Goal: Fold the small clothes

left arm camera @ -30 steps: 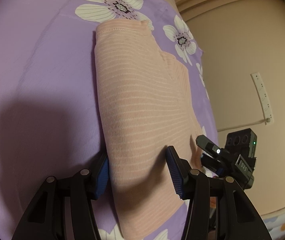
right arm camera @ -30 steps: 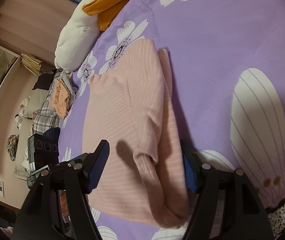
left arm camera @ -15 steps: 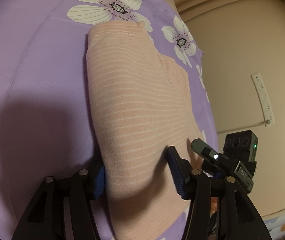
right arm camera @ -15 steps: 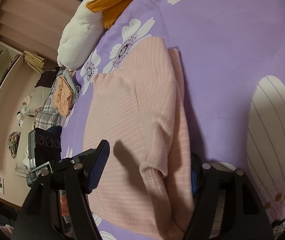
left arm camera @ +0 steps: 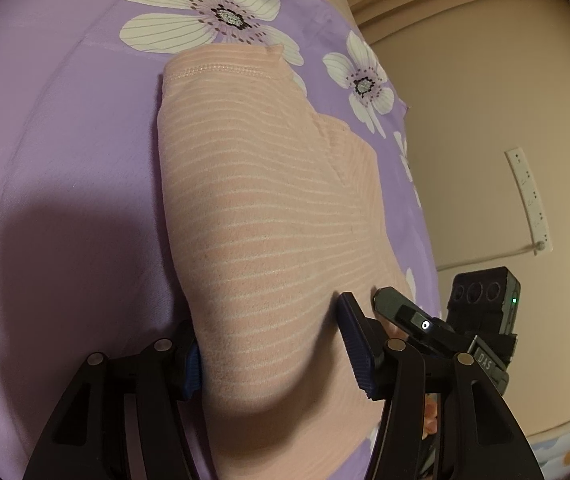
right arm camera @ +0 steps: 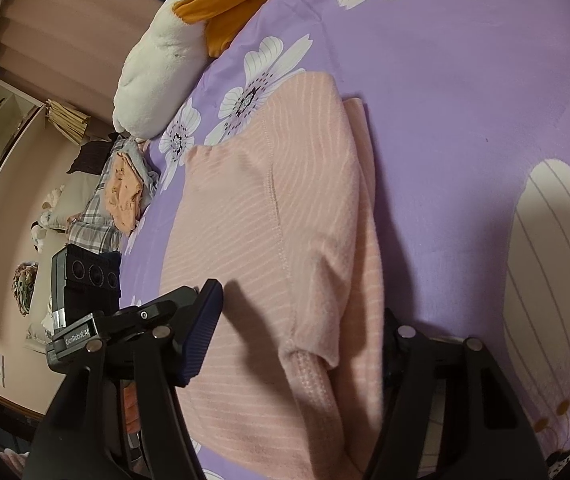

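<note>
A pink striped garment (left arm camera: 261,208) lies folded lengthwise on a purple flowered bedsheet (left arm camera: 65,140); it also shows in the right wrist view (right arm camera: 285,220). My left gripper (left arm camera: 273,344) is open, its jaws straddling the garment's near end, one blue pad under the left edge. My right gripper (right arm camera: 297,344) is open and straddles the opposite near part, where a ribbed cuff (right arm camera: 309,376) lies; its right pad is hidden behind the fabric. Each gripper shows in the other's view.
A white and orange plush toy (right arm camera: 173,52) lies at the head of the bed. A pile of clothes (right arm camera: 121,196) sits past the bed's left edge. A wall with a power strip (left arm camera: 529,196) stands to the right of the bed.
Both grippers slid forward and lower over the garment's ends, so fabric now sits deeper between the open jaws. The garment itself has stayed in place.
</note>
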Demonstrator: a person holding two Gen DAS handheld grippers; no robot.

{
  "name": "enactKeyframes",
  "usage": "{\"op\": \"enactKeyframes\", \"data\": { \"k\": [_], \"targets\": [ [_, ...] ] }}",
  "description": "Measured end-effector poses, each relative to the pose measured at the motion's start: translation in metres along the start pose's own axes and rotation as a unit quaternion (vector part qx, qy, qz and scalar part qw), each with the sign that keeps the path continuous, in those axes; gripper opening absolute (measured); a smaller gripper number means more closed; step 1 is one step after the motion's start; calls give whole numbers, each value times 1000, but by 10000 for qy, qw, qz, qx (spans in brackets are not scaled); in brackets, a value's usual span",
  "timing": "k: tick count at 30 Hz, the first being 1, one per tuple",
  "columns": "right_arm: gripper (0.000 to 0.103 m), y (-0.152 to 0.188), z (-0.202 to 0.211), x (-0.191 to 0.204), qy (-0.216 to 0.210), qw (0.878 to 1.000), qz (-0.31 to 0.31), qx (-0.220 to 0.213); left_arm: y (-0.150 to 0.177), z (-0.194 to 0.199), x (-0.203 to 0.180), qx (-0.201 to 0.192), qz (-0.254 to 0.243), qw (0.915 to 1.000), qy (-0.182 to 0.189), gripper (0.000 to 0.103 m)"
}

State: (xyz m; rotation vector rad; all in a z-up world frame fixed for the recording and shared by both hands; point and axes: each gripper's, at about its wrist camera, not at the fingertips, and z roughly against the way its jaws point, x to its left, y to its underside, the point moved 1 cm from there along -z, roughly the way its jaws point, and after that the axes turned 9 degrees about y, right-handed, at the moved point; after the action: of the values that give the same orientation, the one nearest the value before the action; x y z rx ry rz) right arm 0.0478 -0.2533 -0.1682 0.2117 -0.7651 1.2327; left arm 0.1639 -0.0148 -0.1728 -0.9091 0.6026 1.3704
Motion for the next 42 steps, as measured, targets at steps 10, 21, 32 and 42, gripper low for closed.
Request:
{"op": "enactKeyframes", "data": {
  "k": [10,21,32,42],
  "targets": [
    [58,-2,-2,1,114,9999,51,8,3,-2,-3,-19,-98,9999,-129,57],
    [53,-4,-4,6,380,9990,243,-22,5,-5,-8,10,-261,9991,-338,56],
    [42,0,-3,20,833,9946,591,-199,9,-11,-18,60,-487,9961,-730,56],
    [30,5,0,44,1378,9845,970,-494,13,-13,-29,92,-746,9904,-1157,50]
  ]
}}
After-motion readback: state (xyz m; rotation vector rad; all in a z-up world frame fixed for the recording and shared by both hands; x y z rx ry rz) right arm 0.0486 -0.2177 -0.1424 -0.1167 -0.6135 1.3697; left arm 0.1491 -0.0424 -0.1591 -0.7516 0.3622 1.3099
